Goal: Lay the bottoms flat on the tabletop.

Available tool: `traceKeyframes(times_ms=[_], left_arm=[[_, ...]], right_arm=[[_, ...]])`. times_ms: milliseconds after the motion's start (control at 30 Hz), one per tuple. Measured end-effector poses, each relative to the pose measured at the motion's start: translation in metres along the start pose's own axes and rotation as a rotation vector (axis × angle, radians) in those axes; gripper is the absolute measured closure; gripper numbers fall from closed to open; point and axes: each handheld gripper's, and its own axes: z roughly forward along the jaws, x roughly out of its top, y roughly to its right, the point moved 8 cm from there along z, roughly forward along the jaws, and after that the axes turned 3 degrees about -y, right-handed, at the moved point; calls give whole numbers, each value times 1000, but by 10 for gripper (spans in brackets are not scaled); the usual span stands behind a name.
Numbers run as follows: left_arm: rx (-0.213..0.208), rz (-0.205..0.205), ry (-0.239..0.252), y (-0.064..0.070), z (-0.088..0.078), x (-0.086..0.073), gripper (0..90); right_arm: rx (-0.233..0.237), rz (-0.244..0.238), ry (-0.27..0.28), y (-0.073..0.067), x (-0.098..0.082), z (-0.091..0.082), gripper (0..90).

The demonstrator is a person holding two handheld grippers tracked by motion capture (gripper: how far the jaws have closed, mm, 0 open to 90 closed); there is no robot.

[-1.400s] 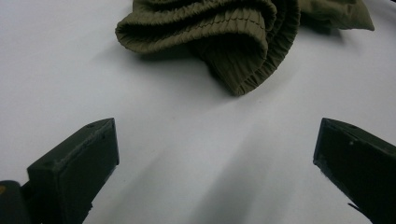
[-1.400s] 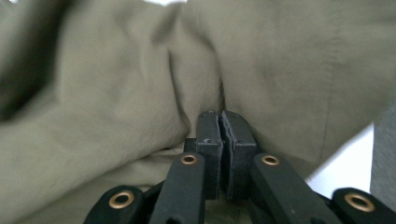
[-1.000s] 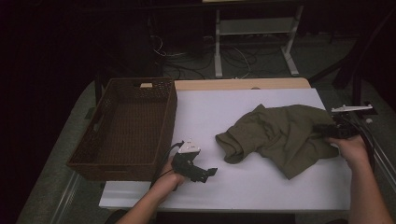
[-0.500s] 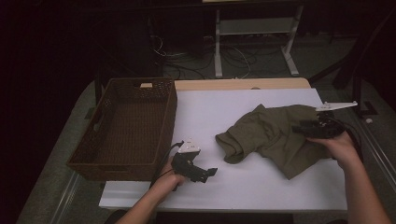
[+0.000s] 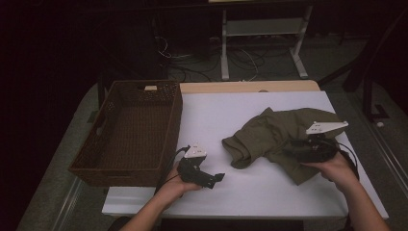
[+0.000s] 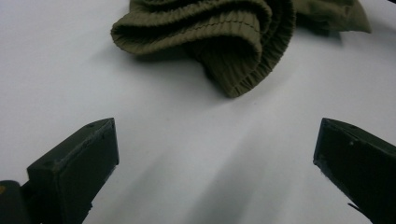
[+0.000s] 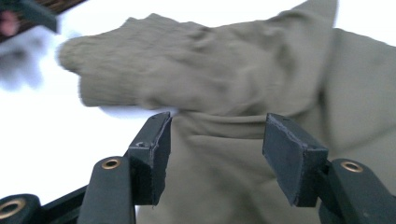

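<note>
An olive green garment [image 5: 262, 137] lies crumpled on the right half of the white table [image 5: 216, 110]. My right gripper [image 5: 290, 147] hovers over its right part and points left. Its jaws have just been opening and stand apart, with fabric [image 7: 210, 84] beyond them and nothing pinched in my right gripper [image 7: 217, 135]. My left gripper [image 5: 217, 179] rests near the table's front edge, pointing right toward the garment's ribbed hem [image 6: 219, 37]. In its own view my left gripper [image 6: 217, 140] is wide open over bare table, a short way from the hem.
A brown wicker basket [image 5: 175, 110] stands on the table's left side, close to my left hand. Beyond the table's far edge are a white stand's legs [image 5: 262, 53] and cables on the dark floor.
My right hand has moved left, from the garment's right edge to above its right part. The left hand and the basket have stayed put.
</note>
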Motion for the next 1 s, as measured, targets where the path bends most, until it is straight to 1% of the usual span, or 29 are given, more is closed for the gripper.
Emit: traceKeyframes(times_ms=[33, 133, 233, 300, 333, 400, 500, 533, 567, 633, 767, 867, 967, 1000], left_arm=[[10, 8, -4, 0, 0, 0, 0], [-9, 11, -1, 2, -1, 1, 0], [-14, 11, 4, 3, -2, 3, 0], [-5, 9, 10, 3, -2, 3, 55], [1, 12, 10, 2, -2, 3, 83], [1, 12, 15, 2, -1, 4, 140], [4, 17, 14, 4, 3, 7, 178], [-4, 20, 12, 5, 6, 9, 192], [-14, 22, 10, 7, 8, 10, 221], [-8, 32, 5, 8, 13, 12, 271], [-5, 47, -16, 10, 23, 15, 306], [-33, 57, -27, 14, 29, 17, 360], [-33, 71, -27, 17, 34, 21, 416], [-25, 80, -32, 17, 37, 22, 431]], right_arm=[[17, -2, 4, -7, -1, 1, 411], [56, -19, 16, -24, -2, 4, 404], [86, -53, 10, -41, -4, 10, 398], [101, -74, 0, -49, -7, 14, 395], [111, -77, -8, -53, -9, 16, 394], [125, -92, -24, -58, -12, 21, 393], [128, -105, -46, -61, -15, 26, 392], [129, -105, -48, -61, -16, 28, 392], [133, -105, -50, -61, -16, 28, 392], [132, -112, -60, -61, -18, 30, 392], [133, -114, -57, -61, -17, 31, 389], [136, -112, -55, -61, -17, 32, 385], [137, -123, -63, -62, -17, 33, 383], [137, -127, -65, -62, -18, 33, 383]])
